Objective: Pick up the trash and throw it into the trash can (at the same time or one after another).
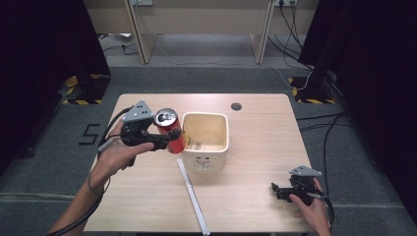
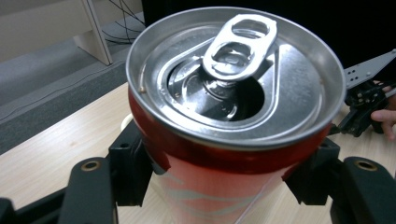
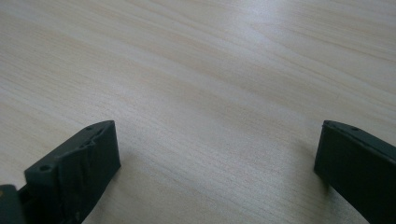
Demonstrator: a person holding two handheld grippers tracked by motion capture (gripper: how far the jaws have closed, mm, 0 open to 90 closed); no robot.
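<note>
A red drink can [image 1: 169, 129] with its tab pulled open hangs in the air over the left part of the table, right beside a cream bin [image 1: 226, 132]. My left gripper [image 1: 172, 140] is shut on the can's sides, and the can is tilted. In the left gripper view the can's silver lid [image 2: 229, 79] is close up, with the black jaws of the left gripper [image 2: 224, 172] pressed on the red wall on either side. My right gripper [image 1: 276, 191] rests low near the table's front right, open, with bare wood between its fingers [image 3: 74, 172].
The wooden table [image 1: 255, 147] carries a long white strip [image 1: 193, 194] lying from the bin toward the front edge. A small round hole [image 1: 236, 106] sits near the far edge. Beyond the table are grey floor, cables and desk legs.
</note>
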